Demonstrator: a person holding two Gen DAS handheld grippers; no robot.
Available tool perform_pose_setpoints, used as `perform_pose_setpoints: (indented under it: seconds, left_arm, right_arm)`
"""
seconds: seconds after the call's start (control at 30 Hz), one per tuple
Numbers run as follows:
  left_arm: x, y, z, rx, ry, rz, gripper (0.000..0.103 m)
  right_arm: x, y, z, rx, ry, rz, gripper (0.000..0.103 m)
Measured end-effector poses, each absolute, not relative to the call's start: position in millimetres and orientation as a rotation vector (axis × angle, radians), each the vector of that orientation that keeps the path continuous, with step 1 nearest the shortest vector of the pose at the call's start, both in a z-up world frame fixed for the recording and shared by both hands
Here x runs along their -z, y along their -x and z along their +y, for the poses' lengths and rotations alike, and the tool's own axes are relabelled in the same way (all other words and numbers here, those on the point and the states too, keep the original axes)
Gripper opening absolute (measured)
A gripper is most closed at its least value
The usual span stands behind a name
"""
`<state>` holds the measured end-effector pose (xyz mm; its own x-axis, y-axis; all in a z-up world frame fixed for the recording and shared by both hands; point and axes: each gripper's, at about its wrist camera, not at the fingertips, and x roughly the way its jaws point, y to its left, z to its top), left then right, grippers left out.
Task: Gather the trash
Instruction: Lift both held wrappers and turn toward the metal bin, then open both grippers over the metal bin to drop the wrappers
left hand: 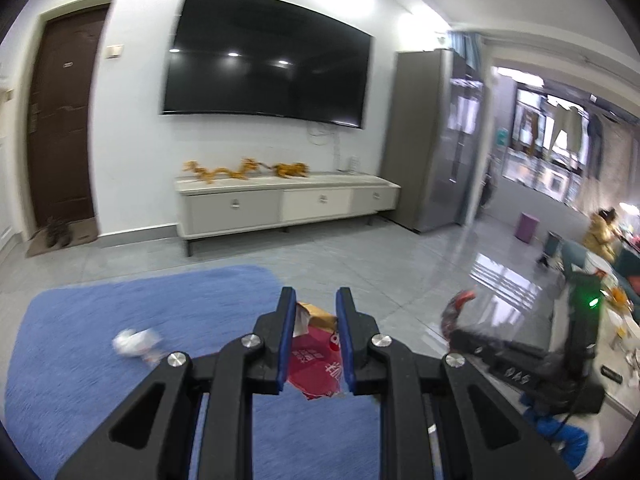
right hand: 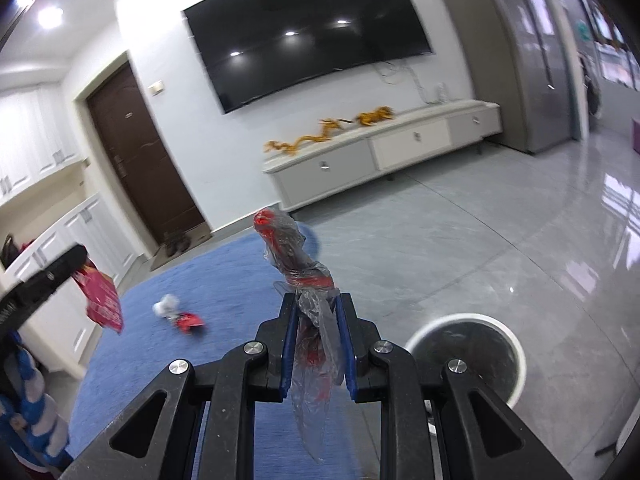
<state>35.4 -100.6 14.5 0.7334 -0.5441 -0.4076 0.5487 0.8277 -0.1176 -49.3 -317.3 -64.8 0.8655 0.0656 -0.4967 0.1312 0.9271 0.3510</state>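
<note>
My left gripper (left hand: 315,300) is shut on a red paper packet (left hand: 316,364) with a tan flap, held above the blue rug (left hand: 120,360); it also shows in the right wrist view (right hand: 102,300). My right gripper (right hand: 316,304) is shut on a clear plastic wrapper with red print (right hand: 296,260), standing up between the fingers; it also shows in the left wrist view (left hand: 458,310). A white crumpled wad (right hand: 166,305) and a small red wrapper (right hand: 188,322) lie on the rug (right hand: 224,280). A round white-rimmed bin (right hand: 472,356) stands on the floor, low right of my right gripper.
A white TV cabinet (left hand: 280,204) with golden dragon figures stands under a wall TV (left hand: 268,56). A brown door (left hand: 60,120) is at left, a grey fridge (left hand: 432,140) at right. White cupboards (right hand: 48,184) line the left wall. A person in yellow (left hand: 602,232) is far right.
</note>
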Motion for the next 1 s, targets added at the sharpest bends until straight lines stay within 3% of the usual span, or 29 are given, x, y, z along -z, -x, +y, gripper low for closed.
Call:
perform_pose_setpoints:
  seconds: [0.27,0.57,0.6,0.67,0.7,1.0]
  left_arm:
    - [-1,-62,-236,0.807,-0.099,0.504,0.019]
    - [62,-102,-353,0.907,-0.137,0.669,0.020]
    - [68,-106,-361,0.914,-0.135,0.692,0.023]
    - [79,-111,-373,0.921,-0.128,0.729,0.039]
    - [84,-115,-378,0.924,-0.121,0.742,0.047]
    - [102,-126,-387,0.875,-0.111,0.789,0.050]
  right_arm:
    - [110,50,-398,0.180,-0.512,0.591,0.021]
    - [167,30,-458,0.267,-0.598,0.696,0.023]
    - [172,28,-462,0.272,-0.607,0.706,0.031]
    - [182,25,-469,0.285,-0.628,0.719,0.044]
    - [186,24,-472,0.288,-0.636,0.722,0.045]
    - [205,26,-485,0.325,-0.674,0.757,0.050]
